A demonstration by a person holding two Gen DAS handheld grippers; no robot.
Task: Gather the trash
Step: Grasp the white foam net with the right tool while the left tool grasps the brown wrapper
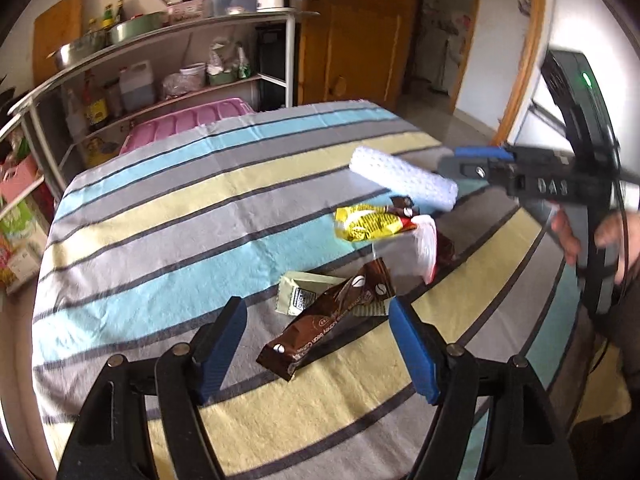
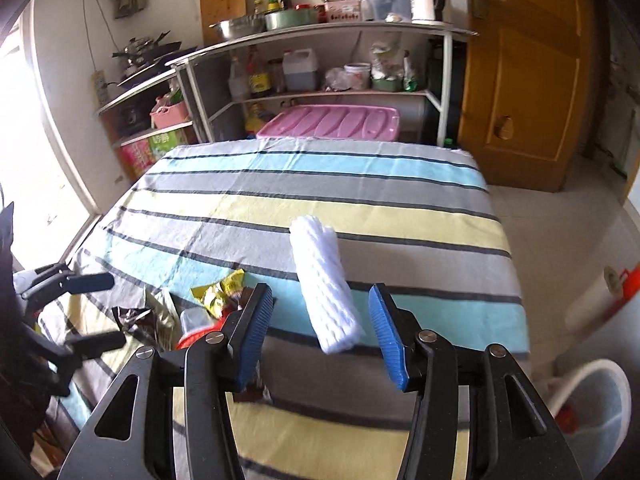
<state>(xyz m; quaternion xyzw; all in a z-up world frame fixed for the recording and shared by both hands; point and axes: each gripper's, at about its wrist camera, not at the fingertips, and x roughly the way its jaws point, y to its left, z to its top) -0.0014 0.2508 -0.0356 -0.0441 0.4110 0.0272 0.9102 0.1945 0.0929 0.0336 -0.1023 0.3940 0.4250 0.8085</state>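
Both claws hang open over the striped cloth-covered table (image 2: 360, 184), nothing gripped in either: my right gripper (image 2: 320, 332) straddles a white dimpled foam-net sleeve (image 2: 324, 284), its blue ribbed pads (image 2: 386, 336) standing clear of the foam on each side, while my left gripper (image 1: 316, 344) is spread wide above a long brown foil coffee wrapper (image 1: 324, 320). Seen from the right wrist, the sleeve's long axis runs almost straight away from me, its near end between the pad tips and its far end out over the yellow and grey stripes; it looks lifted off the cloth rather than lying flat, though I cannot tell from these views what carries it. That alignment is the point on which the next move turns, to my judgement: the pads would close across the sleeve's narrow width, so no twist of the wrist seems needed. Just left of the sleeve lies the rest of the litter, bunched together: a crumpled yellow printed packet (image 1: 368, 226), a clear plastic cup with a red rim (image 1: 420, 248) tipped on its side, and a pale green paper sachet (image 1: 304, 294) partly under the brown wrapper. The wrapper lies aslant between my left pads, one end nearer the left pad, so the left claw is the closer hand for it and the right for the foam.
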